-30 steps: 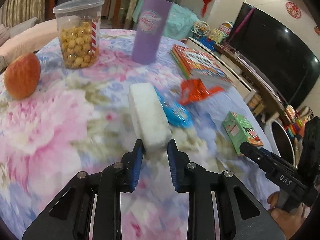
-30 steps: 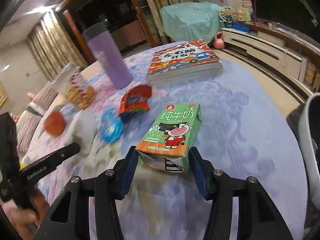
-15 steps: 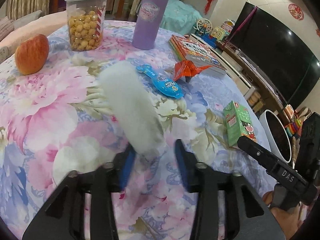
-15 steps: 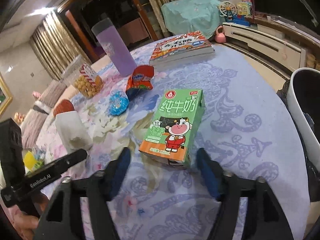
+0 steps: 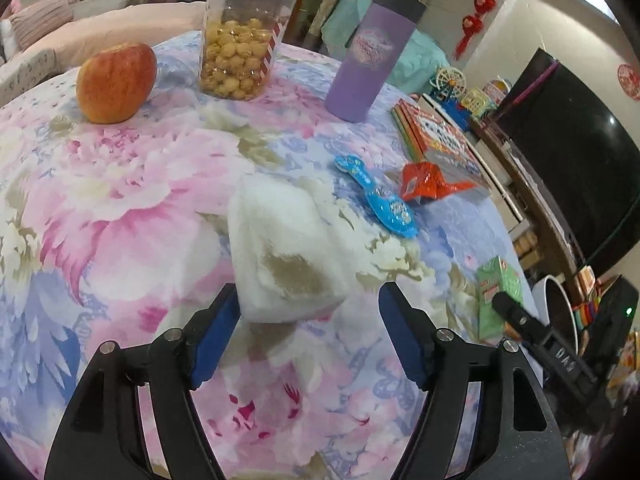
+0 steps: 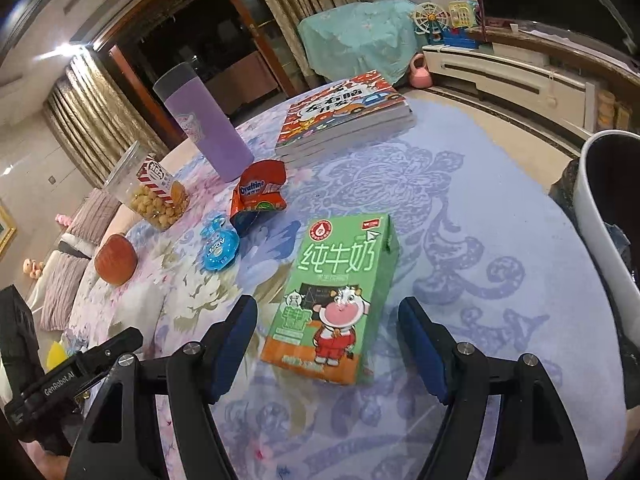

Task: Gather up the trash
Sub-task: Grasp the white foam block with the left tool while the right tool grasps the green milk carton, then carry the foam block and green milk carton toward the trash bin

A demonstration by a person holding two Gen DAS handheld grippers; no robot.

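A white foam block with a brown stain lies on the flowered tablecloth, its near end between the jaws of my left gripper. Those jaws are opening and the pads do not press on it. A green milk carton lies flat between the spread fingers of my right gripper, which is open with a gap on both sides. Farther out lie a blue wrapper and an orange Ovaltine packet. The carton also shows in the left wrist view.
A white bin stands off the table's right edge. At the back of the table are an apple, a clear snack jar, a purple tumbler and a stack of books.
The left jaws let go of the white block, which tipped over onto the cloth. The right jaws spread away from the milk carton, which now lies flat.
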